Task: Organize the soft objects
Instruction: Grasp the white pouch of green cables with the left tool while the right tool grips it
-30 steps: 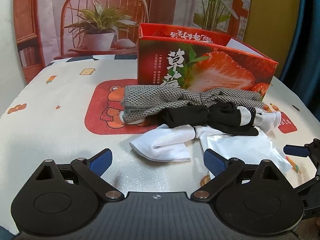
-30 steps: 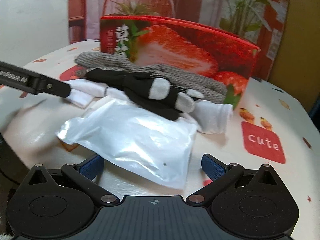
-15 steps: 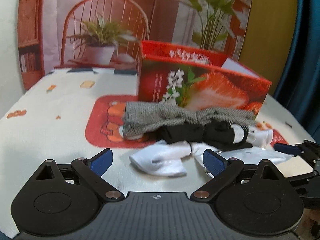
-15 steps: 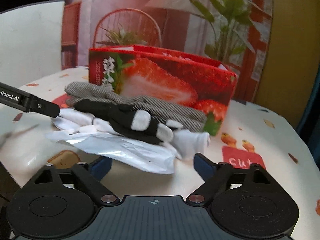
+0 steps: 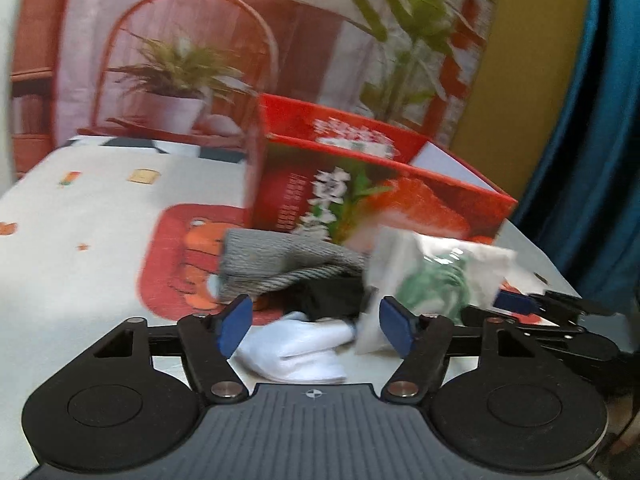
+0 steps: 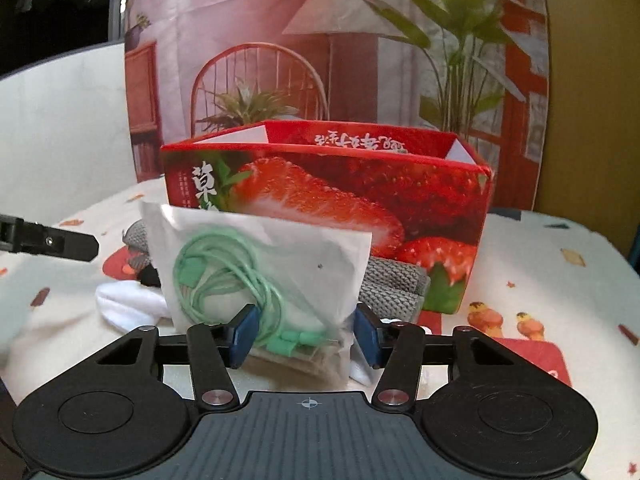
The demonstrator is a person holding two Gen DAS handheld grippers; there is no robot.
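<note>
Jaws of the left gripper (image 5: pixel 314 330) stand spread and hold nothing, hovering low over the near part of the counter (image 5: pixel 80 216). Beyond them a white sock (image 5: pixel 296 350) lies nearest, with a black sock (image 5: pixel 328 300) behind it and a grey knit cloth (image 5: pixel 276 264) farther back, touching the front wall of the red strawberry box (image 6: pixel 400 196). That box stands open-topped toward the counter's far edge — the picture there is blurred. To the right, the right gripper (image 6: pixel 305 336) has its jaws pinching the lower edge of a clear plastic bag (image 6: pixel 320 264), which stands lifted and upright in front of the box. Inside the bag a mint-green cable (image 6: pixel 224 276) is coiled — its plugs sit at the bottom, between the blue pads (image 6: pixel 245 334). Right of the bag, the grey cloth's other end shows at the foot of the box.
</note>
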